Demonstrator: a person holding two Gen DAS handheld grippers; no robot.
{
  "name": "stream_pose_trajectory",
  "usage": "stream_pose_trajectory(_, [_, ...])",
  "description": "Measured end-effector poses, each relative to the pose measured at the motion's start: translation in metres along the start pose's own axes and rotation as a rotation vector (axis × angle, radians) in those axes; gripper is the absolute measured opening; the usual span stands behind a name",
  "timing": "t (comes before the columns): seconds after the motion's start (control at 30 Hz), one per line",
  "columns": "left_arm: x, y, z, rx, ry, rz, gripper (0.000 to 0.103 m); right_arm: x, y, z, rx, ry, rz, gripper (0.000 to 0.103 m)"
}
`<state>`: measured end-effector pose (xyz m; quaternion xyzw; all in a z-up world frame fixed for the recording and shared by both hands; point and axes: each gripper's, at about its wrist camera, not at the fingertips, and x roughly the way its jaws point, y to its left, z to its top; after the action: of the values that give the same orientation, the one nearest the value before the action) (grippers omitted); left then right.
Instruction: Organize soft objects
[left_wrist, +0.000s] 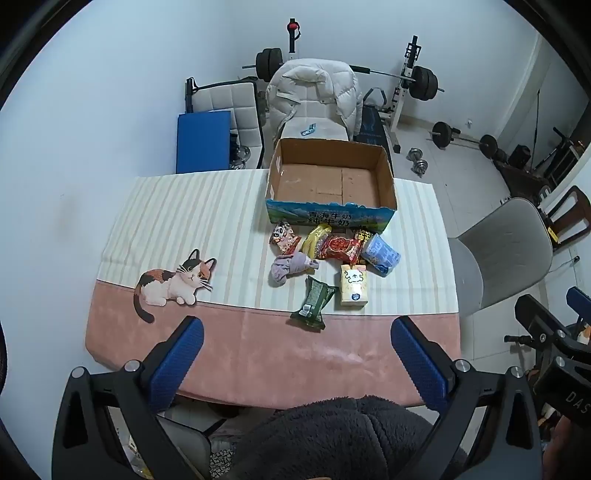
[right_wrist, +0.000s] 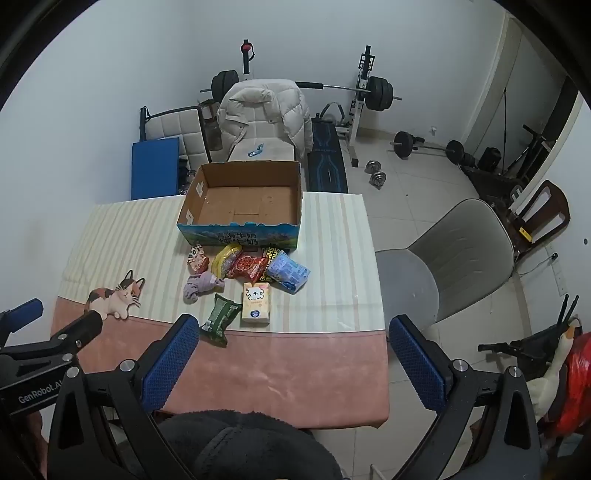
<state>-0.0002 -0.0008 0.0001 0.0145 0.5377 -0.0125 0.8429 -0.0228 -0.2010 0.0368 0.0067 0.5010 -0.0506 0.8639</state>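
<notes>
The soft things (left_wrist: 325, 258) lie in a heap on the table (left_wrist: 236, 347), just at 6 o'clock of the empty box (left_wrist: 330, 183). Both jaws gape wide, holding nothing. Best pick the green pack (left_wrist: 313, 303) first: it lies nearest and apart.

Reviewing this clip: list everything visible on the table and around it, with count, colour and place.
cardboard box: 1, brown inside with blue printed front, far side of table, nothing in it
snack packets: about 5, red, yellow, blue and mixed, heaped before the box
purple cloth: 1, lilac, left of heap
green packet: 1, dark green, nearest the table's front
tissue pack: 1, cream, right of green packet
tablecloth: 1, striped cream with pink band and cat print
grey chair: 1, right of table
white jacket: 1, on far chair
barbells: several, black, by the wall
left gripper: open, nothing held
right gripper: open, nothing held
</notes>
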Motion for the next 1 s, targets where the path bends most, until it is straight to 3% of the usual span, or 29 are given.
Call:
stream_pose_trajectory(0.3, [0.001, 0.006, 0.014, -0.005, -0.008, 0.003, 0.103, -0.001, -0.003, 0.002, 0.006, 0.004, 0.006, 0.103])
stream_pose_trajectory(1.0, [-0.005, 0.007, 0.006, -0.011, -0.038, -0.001, 0.103, -0.009, 0.002, 0.008, 0.001, -0.026, -0.009, 0.103])
